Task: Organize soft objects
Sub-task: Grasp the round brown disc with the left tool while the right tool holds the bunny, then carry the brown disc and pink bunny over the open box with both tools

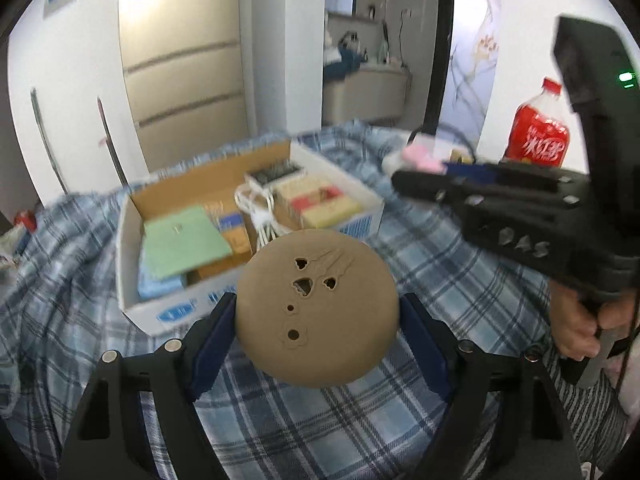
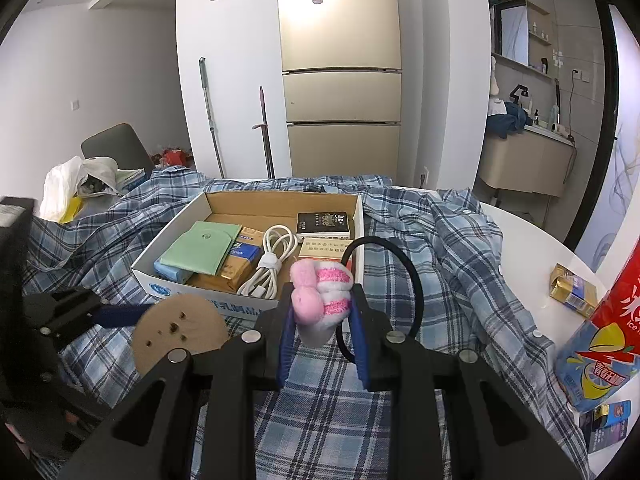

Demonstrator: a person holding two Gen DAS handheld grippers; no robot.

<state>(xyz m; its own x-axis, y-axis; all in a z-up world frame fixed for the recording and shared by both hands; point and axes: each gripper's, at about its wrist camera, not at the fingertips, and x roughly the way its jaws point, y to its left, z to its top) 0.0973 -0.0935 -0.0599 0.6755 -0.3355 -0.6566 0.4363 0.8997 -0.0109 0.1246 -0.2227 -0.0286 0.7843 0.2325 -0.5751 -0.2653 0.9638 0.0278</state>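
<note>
A round tan soft disc with small cut-out holes sits between the blue pads of my left gripper, which is shut on its two edges and holds it above the plaid cloth. The right wrist view shows the same disc at the lower left. My right gripper is shut on a fluffy pink-and-white hair tie, and its black elastic loop sticks out to the right. Just beyond both grippers stands an open cardboard box.
The box holds a green pouch, a coiled white cable, packets and a dark small box. On the right stand a red drink bottle and a yellow carton. A hand grips the right gripper's handle.
</note>
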